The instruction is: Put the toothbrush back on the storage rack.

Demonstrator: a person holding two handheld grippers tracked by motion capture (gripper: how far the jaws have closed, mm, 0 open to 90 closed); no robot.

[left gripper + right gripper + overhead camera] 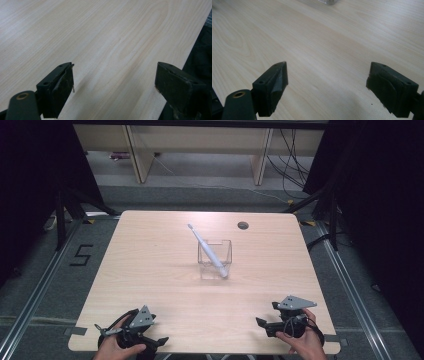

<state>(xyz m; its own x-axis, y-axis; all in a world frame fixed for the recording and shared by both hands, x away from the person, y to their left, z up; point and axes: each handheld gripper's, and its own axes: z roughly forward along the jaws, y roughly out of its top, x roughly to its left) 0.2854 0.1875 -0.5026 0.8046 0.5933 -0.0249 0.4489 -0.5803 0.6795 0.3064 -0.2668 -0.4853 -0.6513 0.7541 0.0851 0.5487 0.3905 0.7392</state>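
Toothbrush (207, 250) leans in holder (215, 259); both claws gape empty.

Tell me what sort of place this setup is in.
Probably a lab or recording studio rather than a home. A bare wooden table stands between black curtains, with a number 5 taped on the floor and loose cables trailing behind. A toothbrush leans in a clear holder.

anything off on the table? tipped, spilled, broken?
Nothing stands out. The clear container stands upright mid-table, with the toothbrush leaning in it, head up toward the far left. No spill or damage visible on the table. Left gripper and right gripper are open, near the front edge.
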